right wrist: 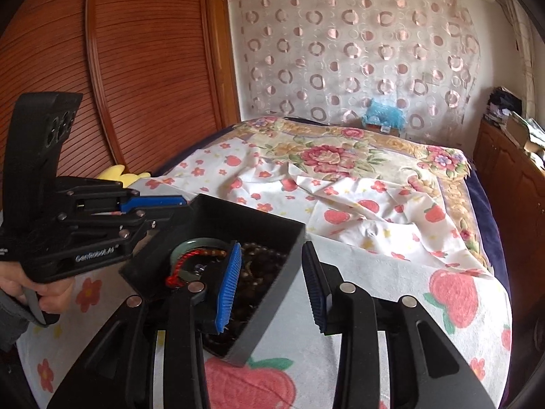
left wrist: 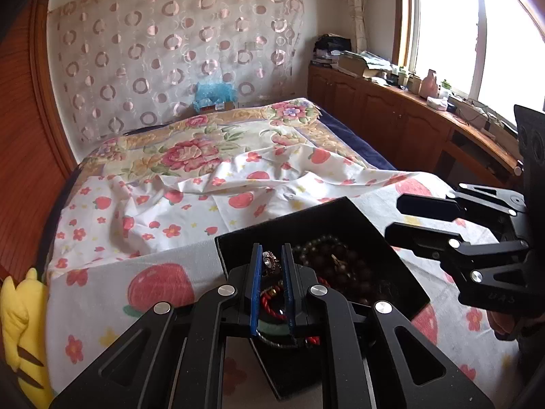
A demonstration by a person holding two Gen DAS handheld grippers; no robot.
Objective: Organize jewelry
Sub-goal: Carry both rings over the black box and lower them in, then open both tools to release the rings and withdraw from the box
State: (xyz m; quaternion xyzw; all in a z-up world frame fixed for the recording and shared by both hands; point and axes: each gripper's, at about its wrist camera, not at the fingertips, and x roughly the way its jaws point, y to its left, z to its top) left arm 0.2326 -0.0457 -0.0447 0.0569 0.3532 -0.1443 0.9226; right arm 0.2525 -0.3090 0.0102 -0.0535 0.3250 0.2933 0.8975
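A black open box (left wrist: 299,225) (right wrist: 269,306) sits on the strawberry-print sheet. Inside lie dark bead bracelets (left wrist: 340,266) (right wrist: 262,255), a pale green bangle (right wrist: 194,242) and a red cord (left wrist: 270,301) (right wrist: 190,255). My left gripper (left wrist: 271,250) (right wrist: 182,208) hangs over the box's left part. Its blue pads are nearly together on a small gold-and-brown jewelry piece (left wrist: 270,260). My right gripper (right wrist: 270,250) (left wrist: 395,216) straddles the box's right wall, one pad inside and one outside, and both stand off the wall.
The bed carries a rumpled strawberry sheet (right wrist: 374,306) and a floral blanket (left wrist: 190,150) farther back. A yellow plush (left wrist: 20,323) lies at the left edge by the wooden wardrobe (right wrist: 119,68). Cluttered cabinets (left wrist: 391,109) run under the window. A hand (right wrist: 20,283) holds the left gripper.
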